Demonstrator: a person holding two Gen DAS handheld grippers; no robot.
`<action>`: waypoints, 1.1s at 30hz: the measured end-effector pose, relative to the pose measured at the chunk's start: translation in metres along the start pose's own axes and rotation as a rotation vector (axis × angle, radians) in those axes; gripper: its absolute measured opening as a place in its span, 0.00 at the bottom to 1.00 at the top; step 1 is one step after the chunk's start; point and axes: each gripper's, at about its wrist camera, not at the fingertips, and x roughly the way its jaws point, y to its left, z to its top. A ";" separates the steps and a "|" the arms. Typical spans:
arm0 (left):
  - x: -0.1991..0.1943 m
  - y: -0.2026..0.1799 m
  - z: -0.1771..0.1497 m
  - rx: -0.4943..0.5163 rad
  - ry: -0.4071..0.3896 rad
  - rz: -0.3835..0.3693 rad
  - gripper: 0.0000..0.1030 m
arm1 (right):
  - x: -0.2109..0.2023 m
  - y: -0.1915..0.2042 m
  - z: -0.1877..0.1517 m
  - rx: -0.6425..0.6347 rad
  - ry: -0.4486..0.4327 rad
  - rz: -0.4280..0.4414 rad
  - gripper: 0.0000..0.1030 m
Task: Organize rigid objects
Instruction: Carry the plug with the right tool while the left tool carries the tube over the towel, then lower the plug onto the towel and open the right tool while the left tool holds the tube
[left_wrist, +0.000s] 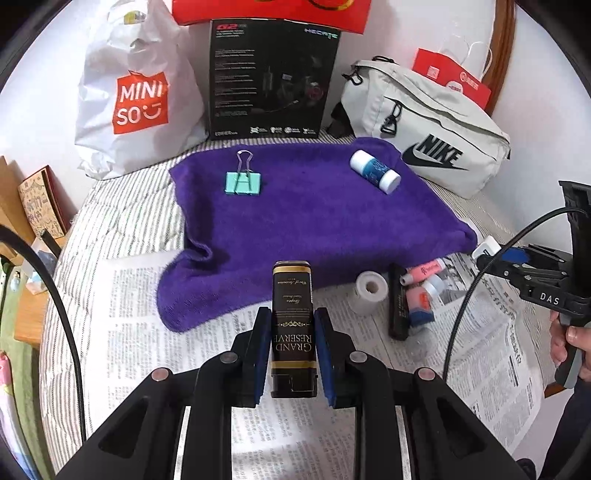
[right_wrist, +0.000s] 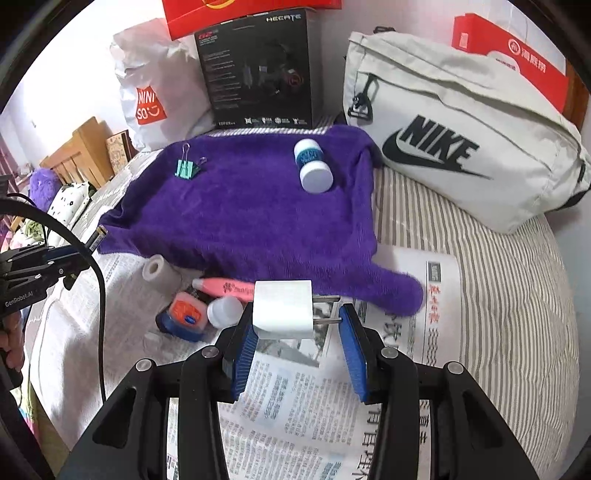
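Purple towel (left_wrist: 314, 218) lies ahead of you on the striped bed, with a green clip (left_wrist: 242, 183) on its left part and a blue-and-white bottle (left_wrist: 375, 171) on its right. Your left gripper (left_wrist: 292, 350) is clamped on a black tin (left_wrist: 293, 325); the tin stands lengthwise between the blue pads, its far end jutting past the fingertips above the newspaper (left_wrist: 147, 332). Right of it, a white roll (left_wrist: 370, 291) and small tubes (left_wrist: 421, 284) lie at the towel's near edge. Your right gripper (right_wrist: 297, 332) pinches a white plug (right_wrist: 283, 309): its body sits against the left pad, its two prongs reach to the right pad.
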 end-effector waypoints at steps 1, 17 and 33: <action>0.000 0.002 0.003 -0.003 -0.003 -0.005 0.22 | 0.000 0.000 0.002 0.000 -0.004 0.001 0.42; 0.027 0.015 0.048 0.020 -0.002 -0.003 0.22 | 0.030 -0.014 0.053 0.019 -0.022 0.009 0.42; 0.078 0.037 0.080 0.006 0.040 0.000 0.22 | 0.080 -0.018 0.086 -0.016 0.023 -0.012 0.42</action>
